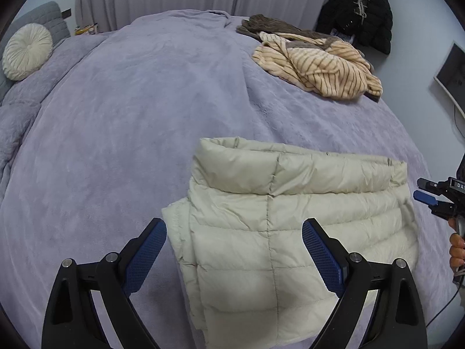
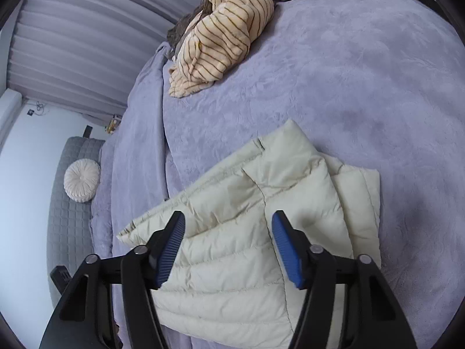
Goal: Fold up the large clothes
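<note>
A cream quilted puffer jacket [image 1: 276,226] lies folded into a compact rectangle on the lavender bed cover [image 1: 130,116]; it also shows in the right wrist view [image 2: 247,232]. My left gripper [image 1: 234,226] is open and empty, hovering above the jacket's left part. My right gripper [image 2: 228,218] is open and empty above the jacket's other side. The right gripper [image 1: 427,193] also shows at the right edge of the left wrist view, held by a hand.
A crumpled tan striped garment [image 1: 316,61] on a brown one lies at the far side of the bed [image 2: 221,37]. A round cream cushion [image 1: 27,51] rests by the grey headboard. A black coat [image 1: 360,11] hangs on the wall. Curtains hang behind.
</note>
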Available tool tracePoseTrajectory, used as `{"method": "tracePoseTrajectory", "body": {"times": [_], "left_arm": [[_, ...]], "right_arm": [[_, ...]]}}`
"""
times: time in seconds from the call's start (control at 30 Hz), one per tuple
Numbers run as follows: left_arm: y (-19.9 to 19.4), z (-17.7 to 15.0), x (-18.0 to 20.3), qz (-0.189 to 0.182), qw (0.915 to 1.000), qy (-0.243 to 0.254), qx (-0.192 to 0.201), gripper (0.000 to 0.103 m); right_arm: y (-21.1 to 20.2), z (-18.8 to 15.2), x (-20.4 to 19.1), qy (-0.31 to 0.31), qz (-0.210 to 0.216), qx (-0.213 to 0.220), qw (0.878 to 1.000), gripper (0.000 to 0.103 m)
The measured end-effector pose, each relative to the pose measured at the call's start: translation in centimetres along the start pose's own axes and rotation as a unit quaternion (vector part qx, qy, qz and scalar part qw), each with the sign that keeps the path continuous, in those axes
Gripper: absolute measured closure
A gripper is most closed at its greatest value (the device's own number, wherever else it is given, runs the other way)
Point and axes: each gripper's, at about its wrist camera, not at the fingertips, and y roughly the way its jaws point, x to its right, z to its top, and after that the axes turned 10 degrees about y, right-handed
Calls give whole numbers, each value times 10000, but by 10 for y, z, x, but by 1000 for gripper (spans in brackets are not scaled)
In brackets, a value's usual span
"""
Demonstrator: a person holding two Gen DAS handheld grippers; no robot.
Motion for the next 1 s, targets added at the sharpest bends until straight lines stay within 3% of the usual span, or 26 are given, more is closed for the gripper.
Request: {"method": "tracePoseTrajectory", "body": {"times": [0.07, 0.17, 0.3, 0.43, 0.53, 0.67, 1.0], "left_arm": [[13, 6, 12, -19, 10000, -80, 21, 8], [36, 23, 25, -36, 9997, -222, 79, 8], [77, 44, 35, 393, 9989, -239, -89, 8], [118, 44, 25, 554, 9968, -385, -420, 8], [135, 37, 17, 512, 9967, -448, -450, 8], [145, 34, 14, 440, 9970, -511, -375, 7], [153, 31, 13, 453, 9973, -445, -358, 6]], "right_arm": [[9, -6, 1, -227, -353, -61, 9991, 67], [26, -11, -5, -610, -409, -236, 9970, 78], [56, -14, -30, -1305, -456, -395, 9896, 78], [89, -7, -37, -1677, -732, -390, 9823, 78], [110, 7, -16, -1454, -855, -365, 9850, 82], [128, 17, 13, -989, -573, -428, 9925, 91], [136, 18, 19, -1036, -517, -473, 9921, 96]]}}
